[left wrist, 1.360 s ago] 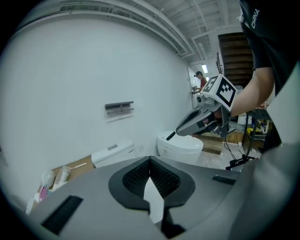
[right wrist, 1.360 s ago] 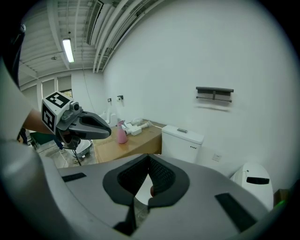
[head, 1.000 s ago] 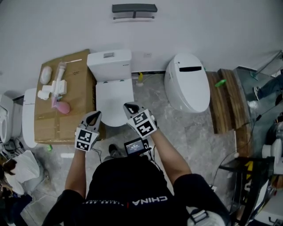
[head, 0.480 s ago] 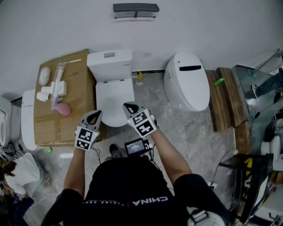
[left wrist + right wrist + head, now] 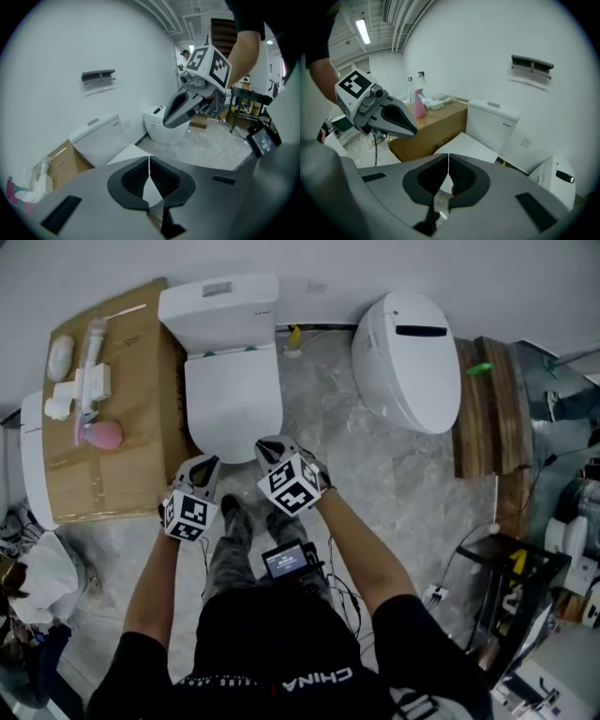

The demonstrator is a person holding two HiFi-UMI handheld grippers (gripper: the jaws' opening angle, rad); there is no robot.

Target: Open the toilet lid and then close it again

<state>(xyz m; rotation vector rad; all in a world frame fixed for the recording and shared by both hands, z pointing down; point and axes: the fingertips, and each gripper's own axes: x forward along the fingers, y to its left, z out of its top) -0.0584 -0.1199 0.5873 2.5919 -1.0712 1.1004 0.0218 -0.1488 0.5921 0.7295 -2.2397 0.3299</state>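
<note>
Lowered: left hand-held gripper [image 5: 208, 464], right hand-held gripper [image 5: 266, 443] (clenched, empty) | near toilet lid [image 5: 234, 395] front edge

Left claw [image 5: 149, 162] closed, empty; toilet lid [image 5: 127, 153] down beyond.

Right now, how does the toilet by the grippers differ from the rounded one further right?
The front toilet has a squarish lid and separate tank; the right toilet is one rounded body with a dark slot on top. The front toilet adjoins a cardboard box; the right toilet, wooden planks. Both are white, lids down.
</note>
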